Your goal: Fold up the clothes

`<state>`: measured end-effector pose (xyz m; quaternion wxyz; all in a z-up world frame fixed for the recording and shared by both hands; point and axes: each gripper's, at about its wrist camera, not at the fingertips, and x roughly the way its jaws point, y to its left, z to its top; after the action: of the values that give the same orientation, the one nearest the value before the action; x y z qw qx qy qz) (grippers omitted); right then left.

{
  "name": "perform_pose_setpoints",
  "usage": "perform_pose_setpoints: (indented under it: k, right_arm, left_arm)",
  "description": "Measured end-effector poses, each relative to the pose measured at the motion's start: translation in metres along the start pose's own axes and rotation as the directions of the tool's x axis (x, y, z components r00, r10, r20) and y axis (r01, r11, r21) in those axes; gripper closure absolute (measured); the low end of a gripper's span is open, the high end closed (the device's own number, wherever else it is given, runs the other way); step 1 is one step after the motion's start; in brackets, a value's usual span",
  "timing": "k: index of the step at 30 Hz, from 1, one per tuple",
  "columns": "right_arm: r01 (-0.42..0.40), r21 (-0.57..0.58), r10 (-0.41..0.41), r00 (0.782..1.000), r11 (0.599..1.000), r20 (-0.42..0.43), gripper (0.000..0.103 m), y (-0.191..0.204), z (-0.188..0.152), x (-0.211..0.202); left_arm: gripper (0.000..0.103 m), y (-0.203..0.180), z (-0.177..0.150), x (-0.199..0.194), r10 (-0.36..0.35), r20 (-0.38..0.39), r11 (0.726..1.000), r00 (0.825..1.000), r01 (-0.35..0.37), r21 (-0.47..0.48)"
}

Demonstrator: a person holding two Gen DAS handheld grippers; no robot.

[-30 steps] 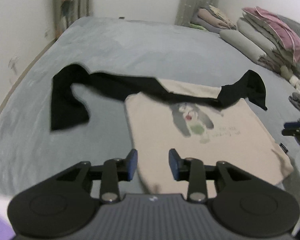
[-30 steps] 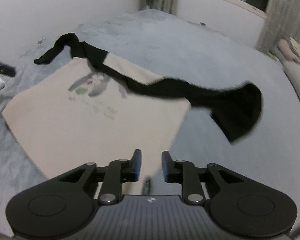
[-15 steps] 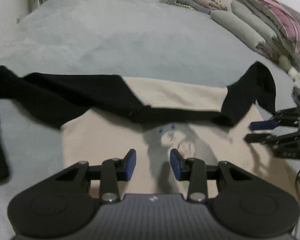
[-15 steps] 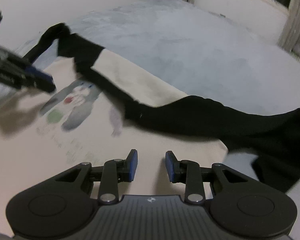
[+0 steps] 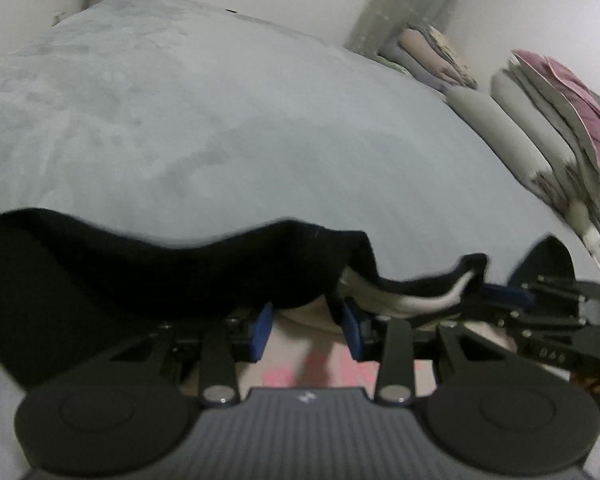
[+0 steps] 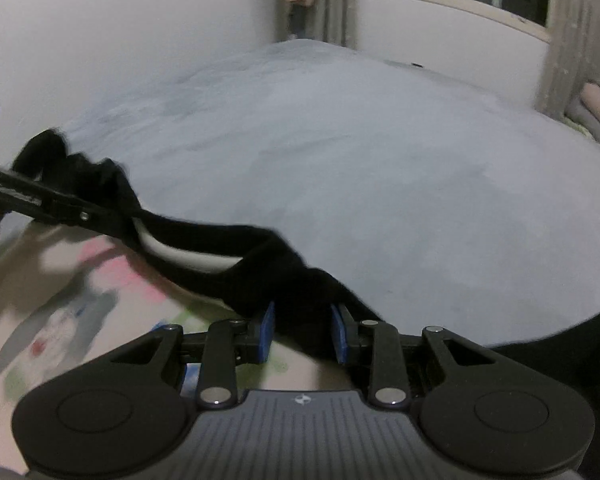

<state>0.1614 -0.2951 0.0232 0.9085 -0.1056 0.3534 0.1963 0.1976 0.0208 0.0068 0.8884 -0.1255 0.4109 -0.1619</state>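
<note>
Your left gripper (image 5: 305, 330) and right gripper (image 6: 302, 332) both sit with jaws apart at the black collar band (image 5: 180, 276) of the cream shirt (image 6: 80, 280). The shirt lies flat on the grey bed (image 5: 220, 128), nothing clamped.

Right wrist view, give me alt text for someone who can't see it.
The right tool sits open at the black sleeve band of a cream printed shirt on a grey bed. The left tool reaches the same band from the left.
</note>
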Motion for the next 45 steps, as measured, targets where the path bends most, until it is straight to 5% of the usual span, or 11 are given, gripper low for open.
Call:
perform_pose_setpoints:
  k: [6, 9, 19, 21, 23, 28, 37, 45]
  right_arm:
    - [0.114, -0.02, -0.113, 0.992, 0.993, 0.051, 0.073, -0.009, 0.021, 0.011]
    - [0.032, -0.056, -0.029, 0.998, 0.998, 0.052, 0.069, -0.017, 0.02, 0.005]
    - [-0.121, 0.032, 0.121, 0.993, 0.992, 0.013, 0.063, -0.034, 0.021, 0.027]
    - [-0.116, 0.048, 0.118, 0.993, 0.992, -0.032, 0.07, -0.033, 0.022, 0.038]
    - [-0.126, 0.02, 0.126, 0.992, 0.992, -0.021, 0.081, -0.027, 0.022, 0.036]
    - [-0.07, -0.056, 0.071, 0.997, 0.996, 0.007, 0.096, -0.017, 0.028, 0.028]
    - [0.209, -0.237, -0.177, 0.973, 0.949, 0.151, 0.101, 0.008, 0.044, 0.016]
    - [0.299, -0.255, -0.292, 0.954, 0.919, 0.069, 0.102, 0.013, 0.026, 0.075]
  left_arm:
    - [0.058, 0.009, 0.012, 0.002, 0.034, 0.058, 0.999, 0.998, -0.036, 0.02]
    - [0.049, 0.015, 0.016, 0.002, 0.02, 0.069, 1.0, 0.997, -0.021, 0.019]
    - [0.044, 0.021, 0.025, 0.004, 0.01, 0.094, 0.998, 0.996, -0.015, 0.054]
    - [0.047, 0.017, 0.025, 0.006, 0.021, 0.095, 0.997, 0.995, -0.028, 0.073]
    - [0.066, 0.012, 0.026, 0.007, 0.033, 0.097, 0.995, 0.995, -0.042, 0.093]
    - [0.092, 0.0, 0.028, 0.011, 0.061, 0.102, 0.987, 0.993, -0.075, 0.142]
    - [0.103, -0.017, 0.031, 0.023, 0.142, 0.119, 0.965, 0.983, -0.164, 0.205]
    - [0.102, -0.025, 0.025, 0.044, 0.247, 0.118, 0.929, 0.962, -0.269, 0.254]
